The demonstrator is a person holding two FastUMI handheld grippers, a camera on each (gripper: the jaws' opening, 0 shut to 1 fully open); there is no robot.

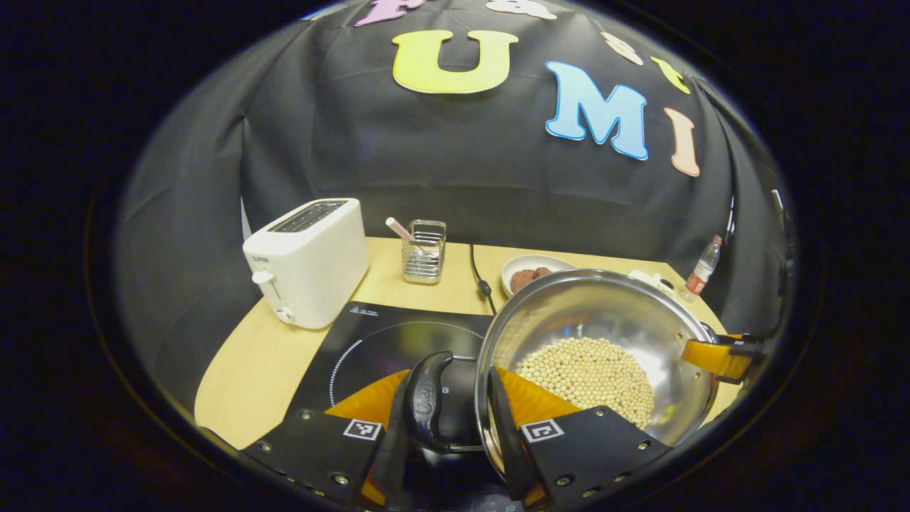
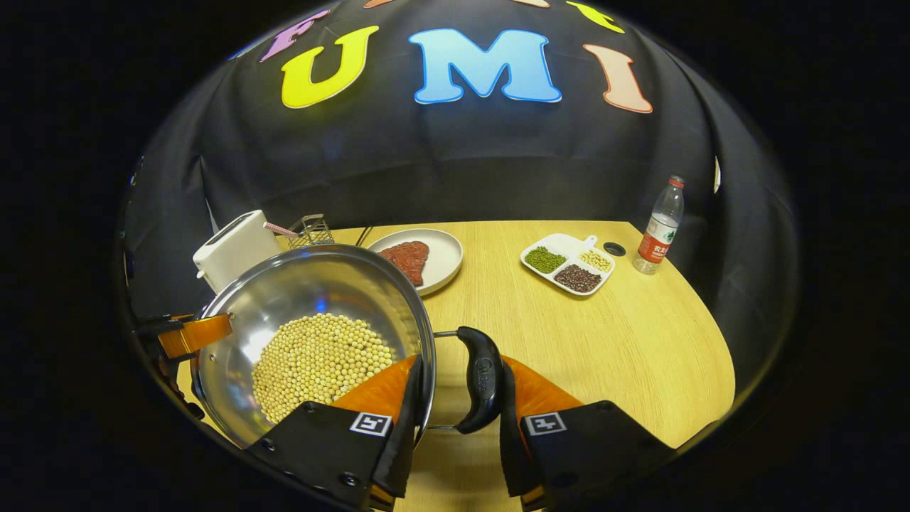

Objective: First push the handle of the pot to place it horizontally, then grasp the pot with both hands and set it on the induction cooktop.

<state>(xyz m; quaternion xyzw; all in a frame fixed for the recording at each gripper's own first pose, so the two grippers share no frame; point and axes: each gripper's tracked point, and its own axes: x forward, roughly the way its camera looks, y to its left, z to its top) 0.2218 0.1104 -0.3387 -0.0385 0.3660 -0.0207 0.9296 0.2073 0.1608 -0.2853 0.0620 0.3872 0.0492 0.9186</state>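
We see the round stainless-steel pot (image 1: 604,334), its bottom covered with pale yellow beans (image 1: 590,380), lifted clear of the table with its left part above the right edge of the flat black induction cooktop (image 1: 377,348). In the left gripper view, the left gripper (image 1: 451,427) has its two fingers closed around the pot's black loop handle (image 1: 426,402), one finger on the outer side and one against the pot wall. In the right gripper view, the right gripper (image 2: 455,419) pinches the opposite black loop handle (image 2: 482,380) in the same way, and the pot (image 2: 306,313) hangs over the light wooden table (image 2: 604,341). The left gripper view also shows the other gripper's finger (image 1: 718,355) at the far rim.

Behind the cooktop stand a white two-slot toaster (image 1: 309,259) and a small wire-mesh holder (image 1: 424,250) with a pink straw, with a black cord (image 1: 480,281) running beside it. A white round plate with dark red food (image 2: 419,256) lies just behind the pot. Farther right sit a white divided tray of green, pale and dark beans (image 2: 569,263), a small dark bottle cap (image 2: 614,249), and a clear plastic bottle with a red label (image 2: 660,227).
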